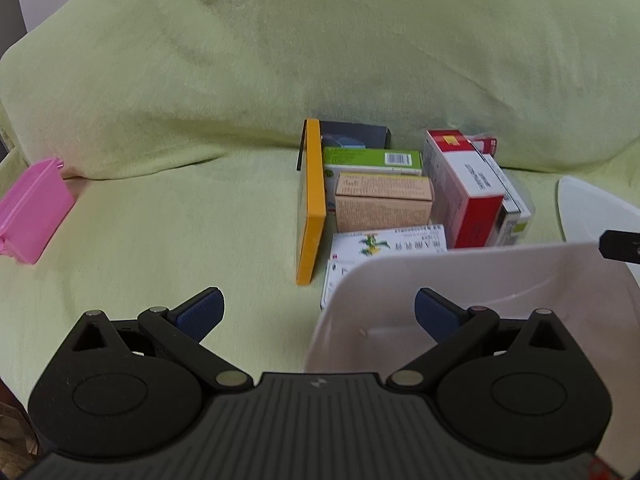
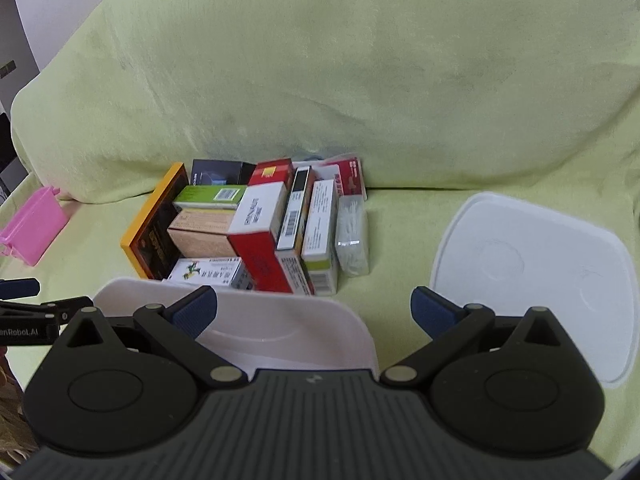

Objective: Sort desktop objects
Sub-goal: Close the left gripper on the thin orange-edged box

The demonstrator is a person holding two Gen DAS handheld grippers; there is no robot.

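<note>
Boxes (image 2: 256, 224), that's our sorting job: a tight cluster of them sits on the green-covered couch seat (image 2: 400, 216), right up against the backrest.

> what do we have in the pile?

We count a yellow-edged box (image 1: 310, 204) standing on its side at the left, a green one (image 1: 372, 158) and a tan one (image 1: 384, 202) next to it, a red-and-white box (image 1: 464, 188) to their right, and a white one with a plant print (image 1: 388, 244) in front. A clear packet (image 2: 352, 236) lies at the right edge of the group.

> and the grippers?

Our left gripper (image 1: 318, 312) has its jaws spread wide, nothing between them. Same for our right gripper (image 2: 314, 312): wide apart, empty. Just in front of the pile is a white bin (image 2: 280, 320). Its white lid (image 2: 536, 280) lies flat on the seat to the right, apart from it. A pink container (image 1: 34, 216) sits well off to the left.
</note>
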